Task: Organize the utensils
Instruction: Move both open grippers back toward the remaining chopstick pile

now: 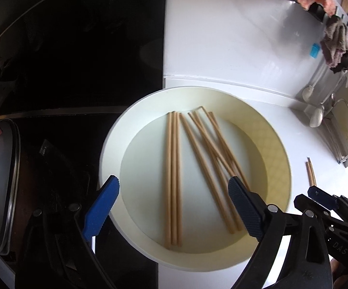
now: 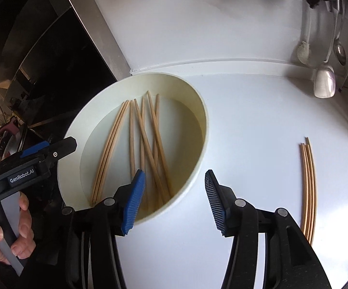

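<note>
Both sets of jaws stand spread and empty: the left gripper (image 1: 174,207) hangs over the bowl (image 1: 116,144), the right gripper (image 2: 175,202) over its near rim. The loose chopsticks (image 1: 174,175) lie just ahead in the bowl, pointing away; the sorted bundle (image 2: 308,187) lies on the desk (image 2: 246,120), nearer the right. The left gripper's body reads "GenRobot.AI".

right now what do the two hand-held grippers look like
Both are black plastic frames with round silver pivot bolts and ribbed blue pads on the fingers. The left hand-held gripper carries a white "GenRobot.AI" label and has a pale grey handle. The right hand-held gripper shows "DA5" lettering.
</note>
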### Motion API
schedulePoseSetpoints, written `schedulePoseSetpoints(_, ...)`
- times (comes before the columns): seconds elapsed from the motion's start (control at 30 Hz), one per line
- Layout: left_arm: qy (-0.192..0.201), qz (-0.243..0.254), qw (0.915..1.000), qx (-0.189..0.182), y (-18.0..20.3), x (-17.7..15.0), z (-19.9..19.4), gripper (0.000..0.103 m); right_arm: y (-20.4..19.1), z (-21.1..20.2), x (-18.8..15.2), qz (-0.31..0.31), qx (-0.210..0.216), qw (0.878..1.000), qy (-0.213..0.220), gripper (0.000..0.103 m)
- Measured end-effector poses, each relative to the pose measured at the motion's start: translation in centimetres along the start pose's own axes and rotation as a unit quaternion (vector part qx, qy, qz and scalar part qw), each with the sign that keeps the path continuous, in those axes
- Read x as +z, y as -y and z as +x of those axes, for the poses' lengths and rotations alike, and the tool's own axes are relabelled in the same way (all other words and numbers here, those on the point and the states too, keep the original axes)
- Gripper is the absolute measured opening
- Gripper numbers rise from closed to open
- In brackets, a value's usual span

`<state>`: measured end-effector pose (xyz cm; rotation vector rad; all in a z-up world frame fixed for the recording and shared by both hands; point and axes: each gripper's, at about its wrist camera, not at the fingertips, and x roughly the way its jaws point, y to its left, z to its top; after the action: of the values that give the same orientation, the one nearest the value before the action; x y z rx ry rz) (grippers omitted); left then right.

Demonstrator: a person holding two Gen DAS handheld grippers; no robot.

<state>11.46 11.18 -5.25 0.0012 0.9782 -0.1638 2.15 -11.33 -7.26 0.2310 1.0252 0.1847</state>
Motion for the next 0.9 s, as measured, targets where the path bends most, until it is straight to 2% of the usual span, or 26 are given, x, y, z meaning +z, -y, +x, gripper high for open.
schedulePoseSetpoints(0.23,0.007,0.022,0.9997,-0.012,4.8,-1.4,-1.8,0.092,3.9,-2.3,-1.9,0.019,-0.011,1.000,0.008,0.055)
schedulePoseSetpoints(0.6,0.000,0.019,0.9997,-0.018,14.6,-5.4,-4.1,0.095,14.7,-8.3,-5.8,0.030,-0.022,0.999,0.027,0.062)
schedulePoseSetpoints(0.9,-0.022,0.018,0.9996,0.003,21.6,-9.4,-4.4,0.095,22.8,-8.4,-8.6,0.022,-0.040,0.999,0.013,0.062)
